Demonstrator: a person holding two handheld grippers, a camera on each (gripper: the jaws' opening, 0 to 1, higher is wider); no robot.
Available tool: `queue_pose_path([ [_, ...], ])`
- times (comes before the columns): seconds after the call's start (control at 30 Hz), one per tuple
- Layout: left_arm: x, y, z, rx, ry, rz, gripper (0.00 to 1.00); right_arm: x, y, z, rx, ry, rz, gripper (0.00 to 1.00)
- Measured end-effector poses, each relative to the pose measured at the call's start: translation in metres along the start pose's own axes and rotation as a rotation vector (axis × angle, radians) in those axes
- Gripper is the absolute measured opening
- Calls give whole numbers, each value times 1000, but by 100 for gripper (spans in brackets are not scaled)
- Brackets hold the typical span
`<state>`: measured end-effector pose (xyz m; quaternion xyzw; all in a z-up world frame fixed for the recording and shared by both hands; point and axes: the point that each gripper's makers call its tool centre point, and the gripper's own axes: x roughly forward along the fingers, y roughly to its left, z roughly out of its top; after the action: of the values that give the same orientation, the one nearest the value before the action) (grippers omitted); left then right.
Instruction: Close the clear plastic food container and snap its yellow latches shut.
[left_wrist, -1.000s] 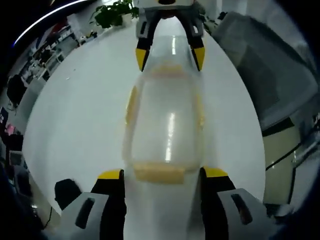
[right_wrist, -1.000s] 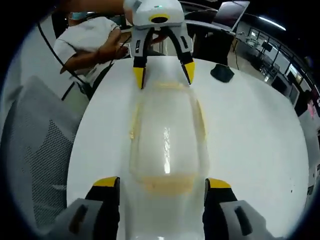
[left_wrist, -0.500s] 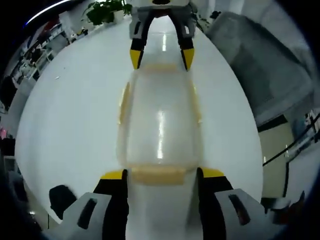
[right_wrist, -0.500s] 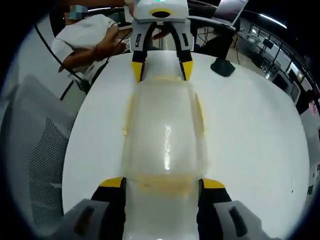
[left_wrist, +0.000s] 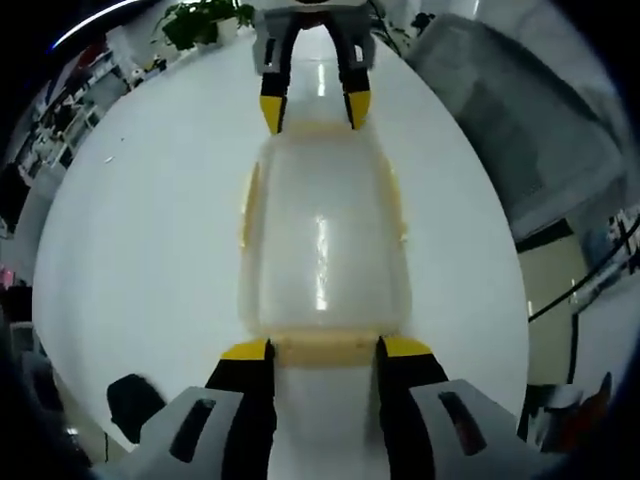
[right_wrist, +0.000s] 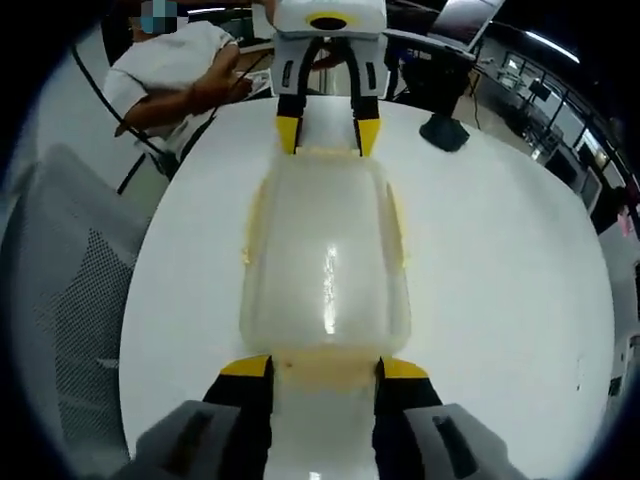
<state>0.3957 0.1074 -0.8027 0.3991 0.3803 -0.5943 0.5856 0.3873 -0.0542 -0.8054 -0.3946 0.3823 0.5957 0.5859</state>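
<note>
Your clear food container (left_wrist: 322, 245) lies lid-on in the middle of the round white counter (left_wrist: 140, 230), lengthwise between your two hands. In the left gripper view your left tongs (left_wrist: 322, 350) rise from the bottom with their yellow tips set on either side of the near yellow latch (left_wrist: 322, 347), apparently touching the container's end. The tips stand apart with the latch between them, but glare and blur keep you from seeing whether they truly press on it. At the far end of the same view your right tongs (left_wrist: 313, 108) come in from the top, their tips also apart, framing the far latch (left_wrist: 312, 130).

The right gripper view gives you the mirror of this: your own tips at the bottom either side of the latch nearest you (right_wrist: 325, 368), the container (right_wrist: 325, 255) stretching away, and the left tongs (right_wrist: 327, 135) at the far end.

The two side latches (left_wrist: 246, 205) show as thin yellow strips along the long walls. Whether any latch is snapped home is hard to make out, since the plastic is milky and a bright streak of reflected light runs down the lid. What the container holds cannot be seen.

Beyond the counter, a grey mesh chair (right_wrist: 60, 290) is cut by the view's edge. A person's arm and white sleeve (right_wrist: 175, 70) reach in near the far rim, and a small dark object (right_wrist: 444, 132) rests on the counter, too small to identify.
</note>
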Motion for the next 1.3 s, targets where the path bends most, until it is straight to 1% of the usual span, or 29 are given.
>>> queue_pose_path([
  [0.27, 0, -1, -1, -2, 9, 5, 38, 1, 1, 1, -15, 11, 1, 37],
  [0.4, 0, -2, -2, -11, 12, 10, 39, 1, 1, 2, -17, 28, 2, 36],
  [0.53, 0, -3, -1, -26, 14, 14, 37, 2, 1, 2, -12, 58, 5, 35],
  [0.7, 0, -4, 0, -46, 37, 20, 36, 1, 0, 0, -9, 54, 5, 34],
  [0.77, 1, -4, 1, -51, 31, 20, 36, 1, 1, -1, -7, 59, 2, 34],
  [0.83, 1, -7, 3, -60, 37, 10, 36, 0, 1, -1, -9, 60, 1, 34],
  [0.87, 0, -9, 3, -75, 45, 2, 36, -2, 4, -1, -12, 59, 6, 34],
  [0.9, -1, -10, 4, -72, 44, 3, 36, -3, 5, -1, -11, 58, 10, 34],
  [0.93, -4, -9, 5, -74, 42, 16, 36, -6, 3, 1, -27, 51, -7, 34],
  [1.0, -9, -6, 8, -76, 28, 41, 36, -12, 2, 2, -18, 48, -11, 34],
  [1.03, -14, -6, 10, -97, 20, 41, 36, -17, -3, 3, -32, 39, -32, 34],
  [1.13, -22, -5, 17, -88, 8, 61, 36, -28, -3, 5, -36, 40, -42, 34],
  [1.3, -31, -5, 31, -63, 20, 90, 36, -45, 0, 3, -40, 37, -64, 34],
])
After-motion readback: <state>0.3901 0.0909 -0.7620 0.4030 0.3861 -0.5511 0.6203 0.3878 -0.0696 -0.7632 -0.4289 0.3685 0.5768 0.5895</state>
